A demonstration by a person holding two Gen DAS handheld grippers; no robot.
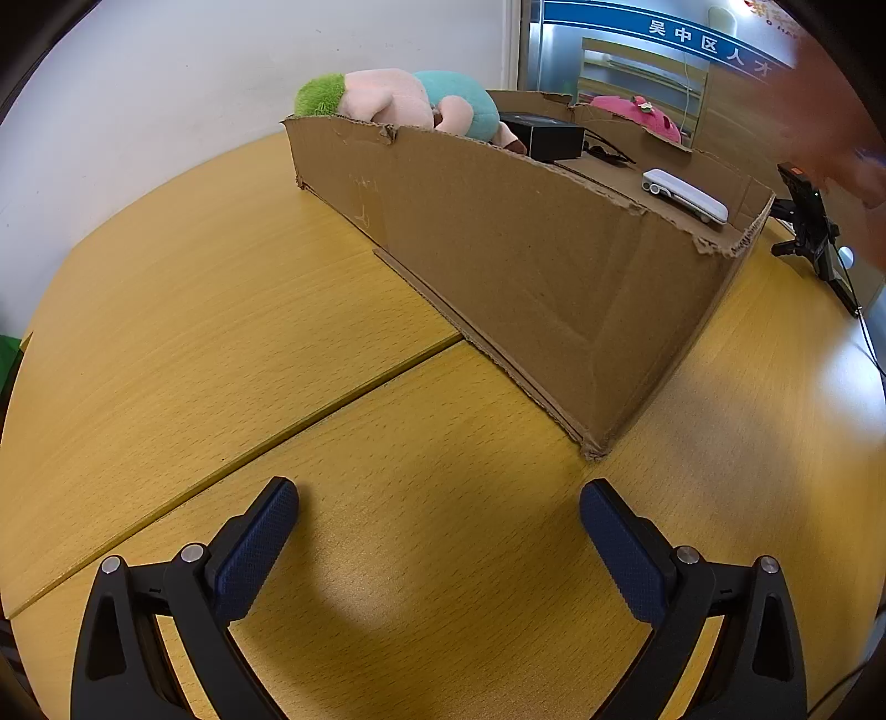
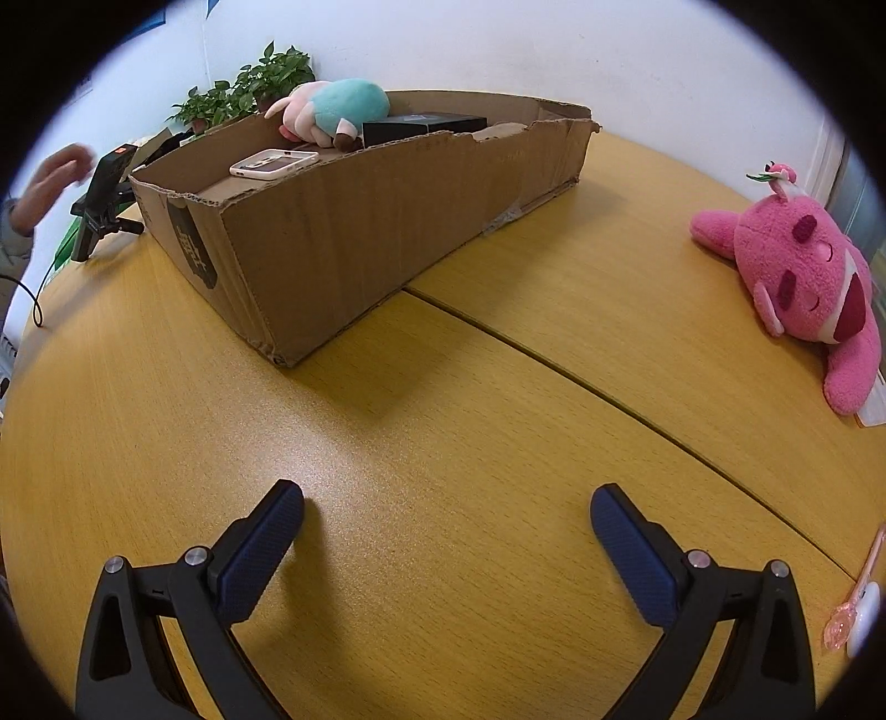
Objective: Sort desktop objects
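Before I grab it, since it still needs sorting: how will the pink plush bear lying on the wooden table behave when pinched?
The pink plush bear looks soft and fuzzy, so it will probably squash and flop, limbs dangling. It seems light for its bulk. Lying flat, it is unlikely to roll; the open right gripper likely needs a deep bite.

A yellow wooden table (image 2: 443,421) stands against a plain white wall (image 2: 554,50), potted plants (image 2: 249,88) behind.

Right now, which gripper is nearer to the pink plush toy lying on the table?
Right. The right gripper has the pink plush toy on open table ahead to its right. For the left gripper, the toy lies beyond the cardboard box.
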